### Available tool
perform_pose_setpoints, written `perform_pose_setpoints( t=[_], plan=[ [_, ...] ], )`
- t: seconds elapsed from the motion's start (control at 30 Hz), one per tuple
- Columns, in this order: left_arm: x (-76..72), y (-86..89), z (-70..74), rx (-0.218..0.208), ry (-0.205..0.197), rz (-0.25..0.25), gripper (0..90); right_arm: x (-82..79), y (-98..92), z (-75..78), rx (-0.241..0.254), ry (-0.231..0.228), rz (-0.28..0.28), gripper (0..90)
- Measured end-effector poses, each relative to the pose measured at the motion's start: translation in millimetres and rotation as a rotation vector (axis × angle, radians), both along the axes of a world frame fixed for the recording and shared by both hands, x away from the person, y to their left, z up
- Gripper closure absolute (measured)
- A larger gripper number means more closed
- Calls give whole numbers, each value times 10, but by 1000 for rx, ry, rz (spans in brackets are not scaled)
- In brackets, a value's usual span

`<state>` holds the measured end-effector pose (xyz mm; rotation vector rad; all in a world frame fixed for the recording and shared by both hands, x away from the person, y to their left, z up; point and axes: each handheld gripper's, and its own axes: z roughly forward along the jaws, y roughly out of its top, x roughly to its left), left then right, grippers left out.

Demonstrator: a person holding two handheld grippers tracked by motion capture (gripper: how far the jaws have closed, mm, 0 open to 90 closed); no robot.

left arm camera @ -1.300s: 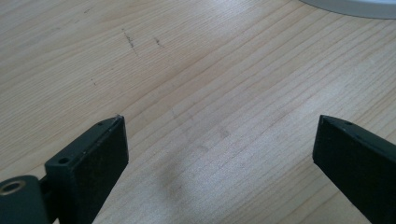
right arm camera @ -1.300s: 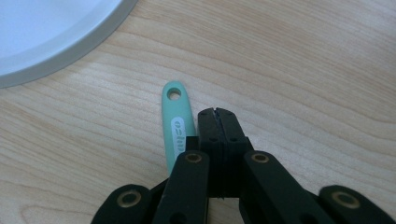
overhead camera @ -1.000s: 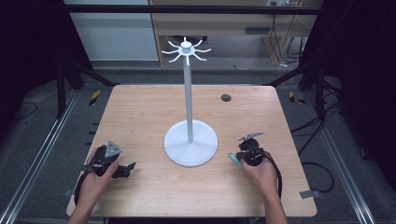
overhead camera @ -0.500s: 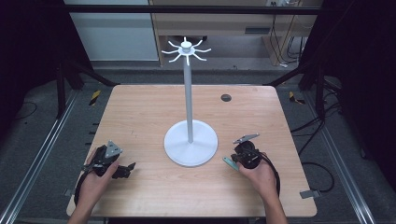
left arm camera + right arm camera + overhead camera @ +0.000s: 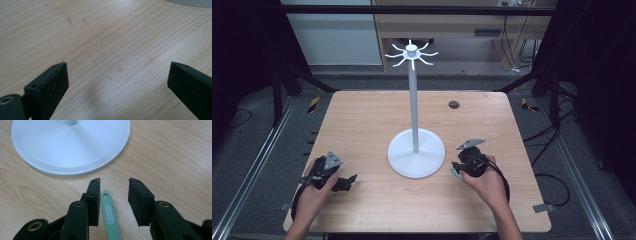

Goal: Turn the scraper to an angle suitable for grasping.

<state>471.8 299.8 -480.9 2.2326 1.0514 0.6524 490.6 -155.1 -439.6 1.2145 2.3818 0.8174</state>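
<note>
1. The right gripper view shows a thin green handle point(image 5: 110, 220) lying flat on the wooden surface point(image 5: 175, 157), between the two black jaws of the right gripper point(image 5: 113, 195). The handle has a small hanging hole at its far end and a pale label along it.
2. The jaws of this gripper have just been opening. The handle is between them, close against the left pad, but the right pad stands clearly apart, so I judge it as released and not grasped.
3. In the high view the right gripper point(image 5: 458, 170) sits just beside the round white base of the stand point(image 5: 416, 152), at the right side. The stand has a tall pole with small hooks point(image 5: 411, 52) at the top.
4. The left gripper point(image 5: 115, 82) is wide open over bare wood and holds nothing. In the high view it point(image 5: 347, 181) rests near the front left corner, well apart from the stand.
5. The handle looks light, stiff and smooth, probably plastic, so it can slip or turn between the pads. What is at its near end is hidden.
6. I think the best place to take hold is the middle of the handle, across its narrow sides, leaving the hole free. Because it lies flat, the pads must come very low to the surface.
</note>
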Motion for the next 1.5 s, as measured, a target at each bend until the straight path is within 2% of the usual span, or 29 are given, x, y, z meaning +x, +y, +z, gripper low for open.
perform_pose_setpoints(
  t=[0.07,0.13,0.17,0.5,0.6,0.7,0.93,1.1,1.27,1.5],
  plan=[
    [0,-1,0,-1,0,0,32,2,-5,12,-3,-6,7,606],
    [1,-1,0,-1,0,0,32,7,-3,27,-7,4,16,594],
    [0,-1,1,0,-3,1,32,14,4,33,-17,18,15,556],
    [-3,2,9,-8,-8,1,31,58,35,47,-51,47,32,429],
    [-2,-3,6,-5,-7,-1,32,76,37,47,-66,57,48,327],
    [-3,-2,7,-9,-8,0,32,87,40,39,-77,74,64,298],
    [-3,-5,6,-6,-6,-3,32,86,79,-3,-126,79,82,356],
    [-4,-9,7,-3,-3,-6,32,87,134,-45,-154,108,98,389],
    [-4,-7,7,-4,-4,-5,32,100,167,-91,-164,144,114,432],
    [-3,-9,5,-3,-3,-5,32,118,201,-131,-167,171,124,474]
  ],
)
